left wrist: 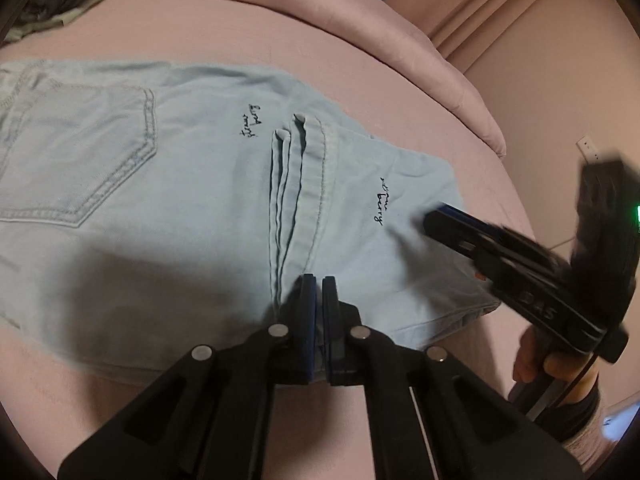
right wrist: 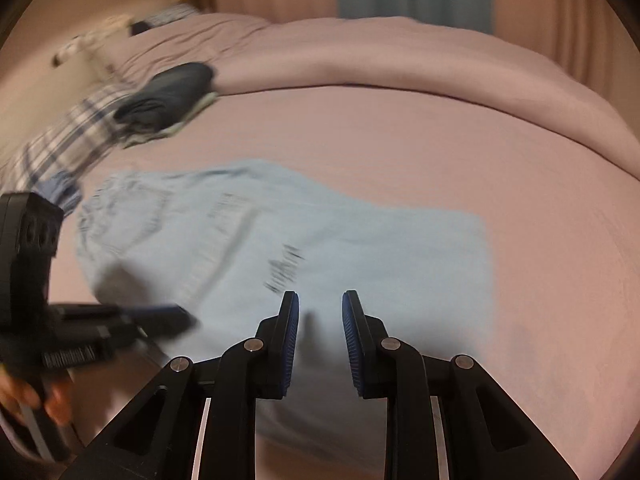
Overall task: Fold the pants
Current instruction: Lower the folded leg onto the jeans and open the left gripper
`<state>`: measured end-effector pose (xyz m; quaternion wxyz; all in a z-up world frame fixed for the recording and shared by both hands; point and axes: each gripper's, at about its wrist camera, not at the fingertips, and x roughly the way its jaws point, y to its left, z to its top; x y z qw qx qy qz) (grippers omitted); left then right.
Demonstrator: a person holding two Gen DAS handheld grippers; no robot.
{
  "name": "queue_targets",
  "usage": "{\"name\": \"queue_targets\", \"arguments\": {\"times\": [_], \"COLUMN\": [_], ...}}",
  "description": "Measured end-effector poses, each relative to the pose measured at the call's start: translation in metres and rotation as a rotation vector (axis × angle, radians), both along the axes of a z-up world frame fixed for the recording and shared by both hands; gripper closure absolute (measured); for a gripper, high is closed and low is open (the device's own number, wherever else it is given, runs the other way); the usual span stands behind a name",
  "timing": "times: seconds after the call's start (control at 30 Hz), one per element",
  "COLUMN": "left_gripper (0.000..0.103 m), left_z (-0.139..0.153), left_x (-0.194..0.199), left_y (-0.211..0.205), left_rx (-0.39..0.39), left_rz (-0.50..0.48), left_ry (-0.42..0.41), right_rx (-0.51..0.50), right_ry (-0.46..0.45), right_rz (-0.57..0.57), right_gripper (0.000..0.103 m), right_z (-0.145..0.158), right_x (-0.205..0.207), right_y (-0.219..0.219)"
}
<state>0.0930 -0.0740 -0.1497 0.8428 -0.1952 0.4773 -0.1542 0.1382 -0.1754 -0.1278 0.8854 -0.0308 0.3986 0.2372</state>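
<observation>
Light blue jeans (left wrist: 160,200) lie folded flat on the pink bed sheet (left wrist: 280,40), back pocket to the left and hems stacked near the middle. My left gripper (left wrist: 319,292) is shut, its tips over the near edge of the jeans by the hems; I see no fabric lifted by it. In the left wrist view my right gripper (left wrist: 432,220) reaches in from the right, its tip low over the folded leg. In the blurred right wrist view the right gripper (right wrist: 320,304) stands open above the jeans (right wrist: 360,240), nothing between its pads. The left gripper (right wrist: 184,316) shows at lower left.
A dark folded garment (right wrist: 172,92) sits on a pale cloth at the back left, beside a plaid cloth (right wrist: 60,144). A rolled pink duvet (right wrist: 400,52) runs along the far side. A person's hands (left wrist: 536,356) (right wrist: 24,396) hold the gripper handles.
</observation>
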Motion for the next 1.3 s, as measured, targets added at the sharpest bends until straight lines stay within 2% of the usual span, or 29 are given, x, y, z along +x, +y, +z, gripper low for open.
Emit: {"name": "queue_targets", "arguments": {"times": [0.07, 0.13, 0.2, 0.23, 0.3, 0.37, 0.5, 0.63, 0.73, 0.8, 1.0, 1.07, 1.13, 1.17, 1.23, 1.27, 1.3], "left_gripper": [0.100, 0.100, 0.100, 0.100, 0.100, 0.100, 0.100, 0.100, 0.100, 0.100, 0.100, 0.100, 0.100, 0.099, 0.090, 0.067, 0.048], "left_z": [-0.002, -0.004, -0.006, -0.007, -0.007, -0.009, -0.008, -0.010, -0.010, -0.010, -0.009, -0.007, -0.004, -0.003, 0.003, 0.007, 0.010], "left_x": [-0.003, -0.005, -0.004, -0.004, -0.003, -0.003, -0.005, -0.007, -0.011, -0.009, -0.010, -0.010, -0.010, -0.009, -0.011, -0.014, -0.019], "left_y": [-0.003, 0.002, 0.006, 0.008, 0.007, 0.009, 0.011, 0.018, 0.023, 0.023, 0.024, 0.024, 0.023, 0.022, 0.023, 0.025, 0.029], "left_rx": [0.009, -0.009, -0.031, -0.036, -0.039, -0.051, -0.070, -0.078, -0.086, -0.091, -0.088, -0.083, -0.072, -0.065, -0.033, -0.008, 0.005], "left_rz": [-0.004, -0.005, 0.001, 0.003, -0.004, -0.006, -0.008, -0.009, -0.009, -0.007, -0.007, -0.007, -0.011, -0.012, -0.006, 0.003, 0.011], "left_ry": [-0.011, -0.012, -0.004, -0.004, -0.008, -0.008, -0.002, -0.001, 0.002, 0.004, 0.015, 0.014, 0.016, 0.015, -0.003, -0.015, -0.026], "right_rx": [-0.036, -0.069, -0.103, -0.106, -0.129, -0.102, -0.019, 0.056, 0.054, 0.052, -0.031, -0.015, 0.041, 0.047, 0.033, 0.039, 0.065], "right_ry": [0.010, 0.030, 0.043, 0.037, 0.036, 0.033, 0.089, 0.043, 0.037, 0.053, 0.128, 0.098, 0.161, 0.157, 0.113, 0.092, 0.077], "right_rz": [0.068, 0.129, 0.167, 0.192, 0.197, 0.204, 0.194, 0.163, 0.160, 0.167, 0.196, 0.215, 0.255, 0.255, 0.241, 0.230, 0.219], "right_gripper": [0.078, 0.088, 0.093, 0.096, 0.097, 0.097, 0.098, 0.097, 0.097, 0.097, 0.097, 0.097, 0.097, 0.097, 0.097, 0.097, 0.097], "right_z": [-0.007, -0.019, -0.027, -0.024, -0.023, -0.016, -0.012, 0.007, 0.012, 0.007, -0.033, -0.031, -0.028, -0.026, -0.017, -0.011, -0.006], "right_x": [0.015, 0.022, 0.026, 0.028, 0.034, 0.044, 0.054, 0.039, 0.020, 0.005, -0.055, -0.074, -0.079, -0.079, -0.077, -0.075, -0.071], "right_y": [0.029, 0.051, 0.071, 0.080, 0.092, 0.097, 0.084, 0.066, 0.059, 0.054, 0.045, 0.041, 0.038, 0.038, 0.038, 0.038, 0.037]}}
